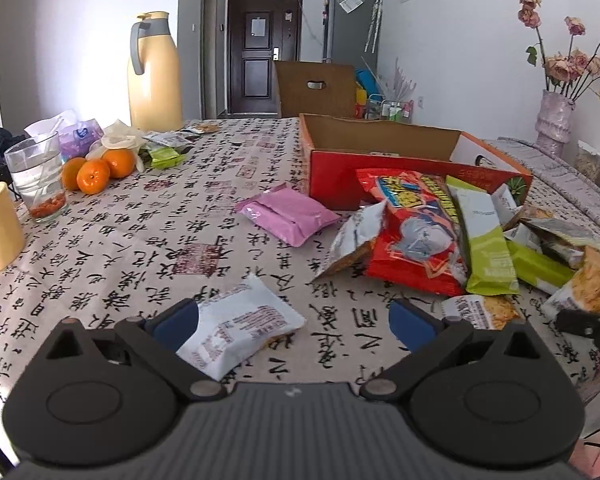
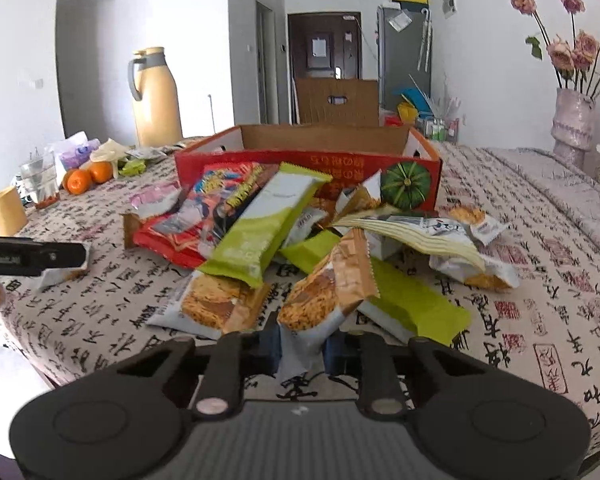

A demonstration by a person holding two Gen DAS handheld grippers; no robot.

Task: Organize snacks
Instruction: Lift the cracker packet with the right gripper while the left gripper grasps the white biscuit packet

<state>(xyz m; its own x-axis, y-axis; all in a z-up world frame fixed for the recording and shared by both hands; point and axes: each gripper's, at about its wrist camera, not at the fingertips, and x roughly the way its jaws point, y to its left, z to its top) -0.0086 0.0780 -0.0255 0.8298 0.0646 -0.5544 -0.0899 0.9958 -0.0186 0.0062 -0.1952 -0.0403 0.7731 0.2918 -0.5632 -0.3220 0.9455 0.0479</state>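
Calligraphy-printed counter holds scattered snacks: right gripper fingers clench a cracker packet for boxing; left gripper fingers gape around a white packet.

A home: a table with calligraphy tablecloth, a thermos jug far left, entrance door, fridge.
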